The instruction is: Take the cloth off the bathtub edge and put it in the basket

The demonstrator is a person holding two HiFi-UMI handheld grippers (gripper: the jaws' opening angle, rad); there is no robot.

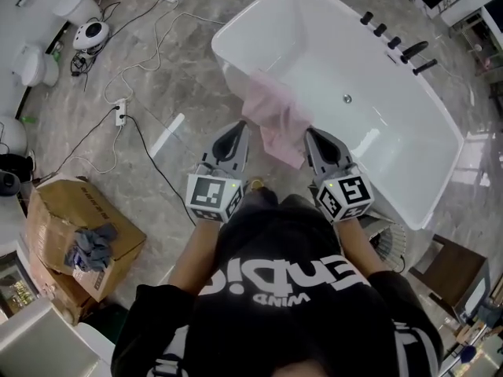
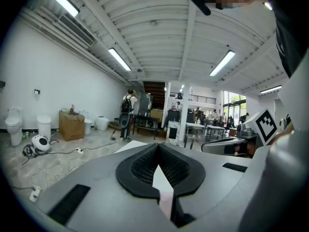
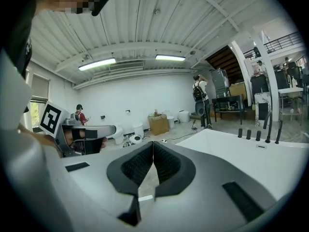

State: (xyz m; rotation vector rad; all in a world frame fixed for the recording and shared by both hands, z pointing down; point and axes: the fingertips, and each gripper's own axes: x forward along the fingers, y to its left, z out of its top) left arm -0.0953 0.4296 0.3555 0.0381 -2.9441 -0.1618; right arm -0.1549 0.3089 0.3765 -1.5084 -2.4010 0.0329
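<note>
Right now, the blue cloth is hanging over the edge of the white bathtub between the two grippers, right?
Not quite: the cloth is pink, not blue, as the head view shows. It does hang over the edge of the white bathtub, between the left gripper and the right gripper.

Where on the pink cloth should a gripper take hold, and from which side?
Probably the fold of the pink cloth lying over the bathtub rim, approached from above on the near side: it drapes limp across the edge, so that ridge should lift clear.
</note>
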